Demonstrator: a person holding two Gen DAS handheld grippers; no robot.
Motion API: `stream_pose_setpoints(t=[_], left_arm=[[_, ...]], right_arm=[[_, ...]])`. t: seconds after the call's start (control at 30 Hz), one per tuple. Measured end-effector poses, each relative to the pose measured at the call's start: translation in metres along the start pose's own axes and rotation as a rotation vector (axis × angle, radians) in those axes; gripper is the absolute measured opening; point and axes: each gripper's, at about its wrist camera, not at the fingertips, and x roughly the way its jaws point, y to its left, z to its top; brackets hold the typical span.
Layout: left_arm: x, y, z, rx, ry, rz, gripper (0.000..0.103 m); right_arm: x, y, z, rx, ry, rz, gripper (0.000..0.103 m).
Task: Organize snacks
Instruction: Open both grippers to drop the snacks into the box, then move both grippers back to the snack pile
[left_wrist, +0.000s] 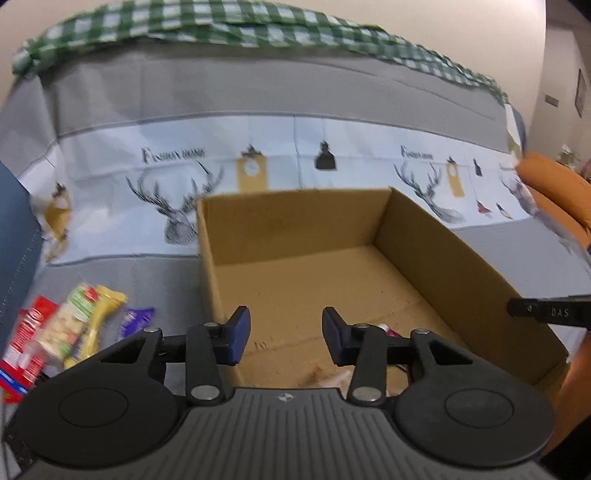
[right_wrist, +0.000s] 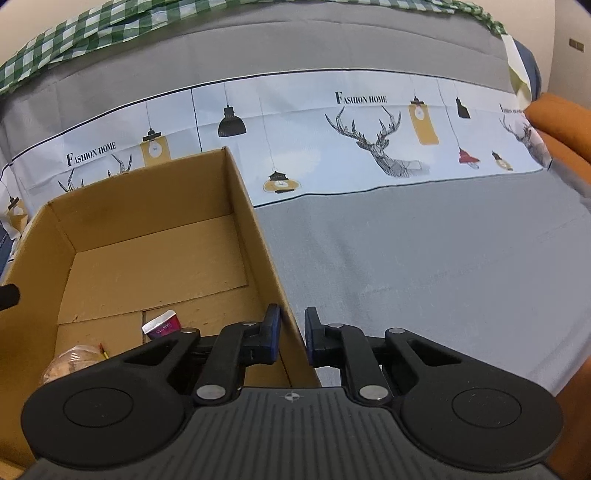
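Note:
An open cardboard box (left_wrist: 436, 240) stands on the printed cloth. My left gripper (left_wrist: 286, 334) hangs open over the box's near left corner with nothing between its pads. Left of the box lies a pile of snacks: a red packet (left_wrist: 26, 343), a green and yellow packet (left_wrist: 79, 325) and a purple one (left_wrist: 135, 321). In the right wrist view my right gripper (right_wrist: 292, 334) straddles the box's right wall (right_wrist: 258, 236), its blue pads shut on the cardboard. Inside the box (right_wrist: 147, 192) lie a small pink-labelled cup (right_wrist: 162, 325) and a clear-wrapped round snack (right_wrist: 70, 363).
The grey and white cloth (right_wrist: 424, 266) with deer and lamp prints covers the surface. A green checked cloth (left_wrist: 221, 22) lies along the back. An orange cushion (left_wrist: 554, 184) sits at the right, a dark blue object (left_wrist: 14, 236) at the left edge.

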Motion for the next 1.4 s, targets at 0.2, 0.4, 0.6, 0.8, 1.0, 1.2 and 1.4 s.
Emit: stream_pose_setpoints(t=[0.2, 0.4, 0.6, 0.8, 1.0, 1.2, 1.4], left_arm=[[-0.016, -0.005, -0.004, 0.018, -0.073, -0.011, 0.049], [-0.044, -0.017, -0.008, 0.075, -0.178, -0.088, 0.054], [-0.079, -0.001, -0.005, 0.155, -0.200, -0.174, 0.059], [-0.093, 0.046, -0.002, 0.240, -0.122, -0.187, 0.025], [-0.088, 0.115, -0.014, -0.002, -0.096, -0.105, 0.024], [-0.089, 0.161, -0.015, -0.195, -0.070, 0.017, 0.024], [-0.094, 0.190, -0.016, -0.265, -0.050, 0.094, 0.024]], right_arm=[[-0.009, -0.002, -0.005, -0.025, -0.034, 0.002, 0.014], [-0.033, -0.001, -0.006, -0.033, -0.153, 0.035, 0.027], [-0.046, 0.014, -0.008, -0.056, -0.200, 0.094, 0.033], [-0.058, 0.043, -0.007, -0.097, -0.255, 0.174, 0.032], [-0.068, 0.082, -0.008, -0.115, -0.295, 0.279, 0.029], [-0.078, 0.139, -0.016, -0.172, -0.312, 0.436, 0.029], [-0.085, 0.207, -0.030, -0.262, -0.285, 0.597, 0.029]])
